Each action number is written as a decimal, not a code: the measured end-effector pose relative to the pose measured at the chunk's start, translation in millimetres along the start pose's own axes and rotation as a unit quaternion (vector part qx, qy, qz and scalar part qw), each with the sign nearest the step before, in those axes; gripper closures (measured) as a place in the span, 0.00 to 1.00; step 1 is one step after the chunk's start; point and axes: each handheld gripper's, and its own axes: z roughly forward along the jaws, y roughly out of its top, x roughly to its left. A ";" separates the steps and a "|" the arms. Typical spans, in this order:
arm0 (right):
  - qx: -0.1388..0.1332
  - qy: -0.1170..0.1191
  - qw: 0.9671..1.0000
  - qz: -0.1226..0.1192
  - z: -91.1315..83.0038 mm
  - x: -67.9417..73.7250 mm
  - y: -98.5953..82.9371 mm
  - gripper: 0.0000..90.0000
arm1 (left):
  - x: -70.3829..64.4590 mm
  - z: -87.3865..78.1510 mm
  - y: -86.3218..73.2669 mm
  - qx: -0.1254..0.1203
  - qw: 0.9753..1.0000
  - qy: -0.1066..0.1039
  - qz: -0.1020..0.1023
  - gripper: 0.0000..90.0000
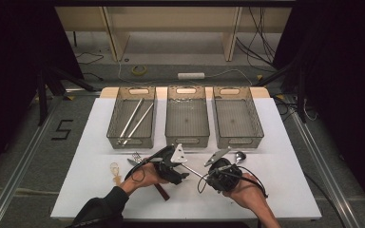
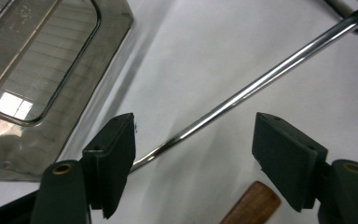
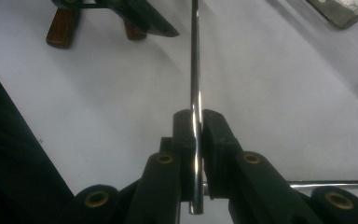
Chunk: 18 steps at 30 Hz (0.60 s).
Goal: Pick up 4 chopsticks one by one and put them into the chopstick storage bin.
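Seen left to right on the white desk (image 1: 285, 190): three wire-mesh bins along the far edge, the left bin (image 1: 132, 117) holding two metal rods, the middle bin (image 1: 187, 116) and right bin (image 1: 237, 116) bare. Nearer, at the left, a fork (image 1: 136, 156) and a small pale utensil (image 1: 115, 172). Then the left claw (image 2: 193, 161), spread wide and holding nothing, one jaw touching or nearly touching the far end of a chrome rod (image 3: 195, 93), a wooden handle (image 2: 251, 205) lying just below. Rod stretched between the two hands, long axis running slantwise from the left claw down to the right claw (image 3: 198, 128), which is clamped tight on the rod a little above its near end. Free end pointing toward the left claw and, beyond it, the left bin. A spoon (image 1: 239, 156) just beyond the right hand. Judged from this: rod lifted at the right end, likely bound for the bin with its mates, the left claw well placed to close on the free end.
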 end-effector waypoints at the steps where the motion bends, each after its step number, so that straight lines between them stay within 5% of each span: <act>1: 0.000 0.000 1.000 0.000 -0.3 0.2 0.1 0.94 | 0.8 1.0 0.2 0.000 1.000 -0.001 0.001 0.35; 18: -0.007 0.005 1.000 -0.009 -2.4 3.3 2.4 0.94 | -2.7 15.9 5.8 0.006 0.999 -0.015 0.030 0.51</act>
